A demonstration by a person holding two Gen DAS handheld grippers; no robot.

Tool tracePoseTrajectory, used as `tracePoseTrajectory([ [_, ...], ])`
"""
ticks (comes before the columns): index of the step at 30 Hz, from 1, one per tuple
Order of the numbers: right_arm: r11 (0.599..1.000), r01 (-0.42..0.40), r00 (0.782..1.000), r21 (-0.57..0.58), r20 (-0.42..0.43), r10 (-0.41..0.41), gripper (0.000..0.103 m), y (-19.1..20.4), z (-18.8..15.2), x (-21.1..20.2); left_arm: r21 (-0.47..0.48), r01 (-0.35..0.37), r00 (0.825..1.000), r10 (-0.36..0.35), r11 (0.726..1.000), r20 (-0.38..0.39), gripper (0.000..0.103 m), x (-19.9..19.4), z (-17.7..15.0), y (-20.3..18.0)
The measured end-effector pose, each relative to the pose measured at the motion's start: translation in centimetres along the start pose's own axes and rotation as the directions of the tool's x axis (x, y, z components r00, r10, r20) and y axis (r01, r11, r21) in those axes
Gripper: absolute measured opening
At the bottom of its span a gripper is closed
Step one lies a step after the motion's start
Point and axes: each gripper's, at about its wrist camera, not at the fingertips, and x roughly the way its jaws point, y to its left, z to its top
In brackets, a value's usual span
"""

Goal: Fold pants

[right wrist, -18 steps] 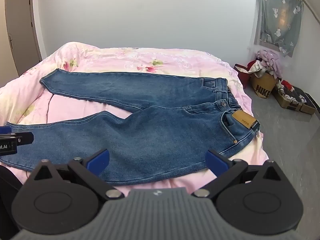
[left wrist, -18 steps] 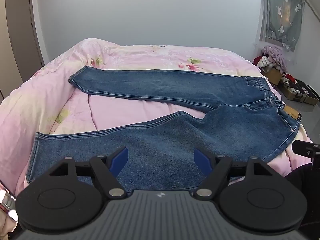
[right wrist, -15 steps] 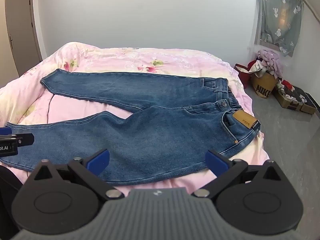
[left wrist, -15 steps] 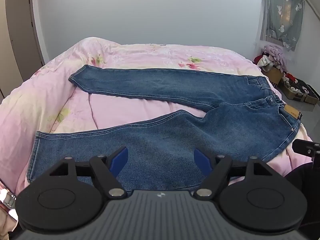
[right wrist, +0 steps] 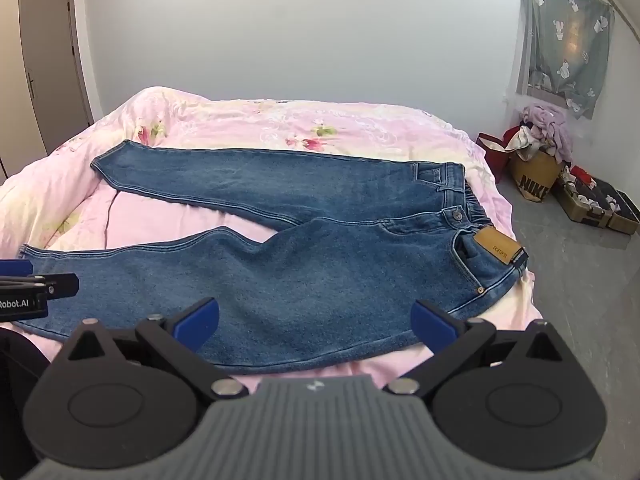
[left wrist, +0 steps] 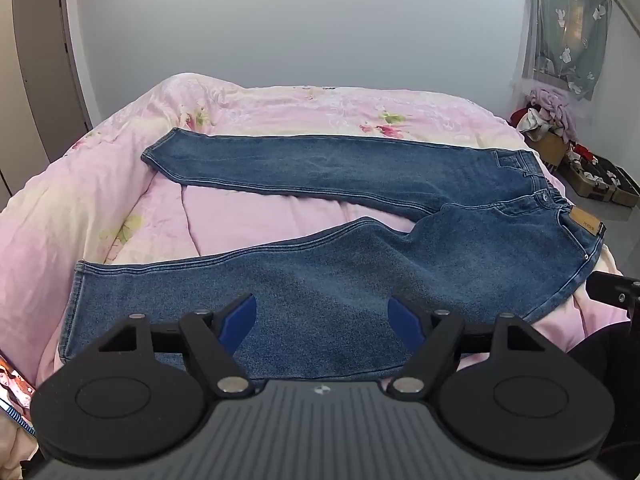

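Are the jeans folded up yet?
No. The jeans lie spread flat on the pink bed, both legs apart in a V.

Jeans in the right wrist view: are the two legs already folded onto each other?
No: the jeans lie spread on the bed with the legs apart, pink cover showing between them.

The jeans [left wrist: 360, 264] lie flat on the bed [left wrist: 280, 112], directly ahead of both grippers. The waistband [right wrist: 472, 216] is to the right, the two legs run out to the left, spread apart, with bare quilt between them. The near leg lies just ahead of the left gripper [left wrist: 322, 318]; the far leg lies beyond it. The right gripper [right wrist: 316, 324] sits nearer the waistband end. Boxes of clothes [right wrist: 536, 164] stand on the floor, far right. A door [right wrist: 52, 68] stands far left.
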Motion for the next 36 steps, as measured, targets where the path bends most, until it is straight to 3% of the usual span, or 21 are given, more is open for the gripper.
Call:
tracePoseTrajectory([
  [36, 1.000, 0.003, 1.000, 0.007, -0.004, -0.003, 0.098, -0.66, -0.08, -0.17, 0.004, -0.006, 1.000, 0.006, 1.000, -0.004, 0.088, -0.45, 0.20, 0.15],
])
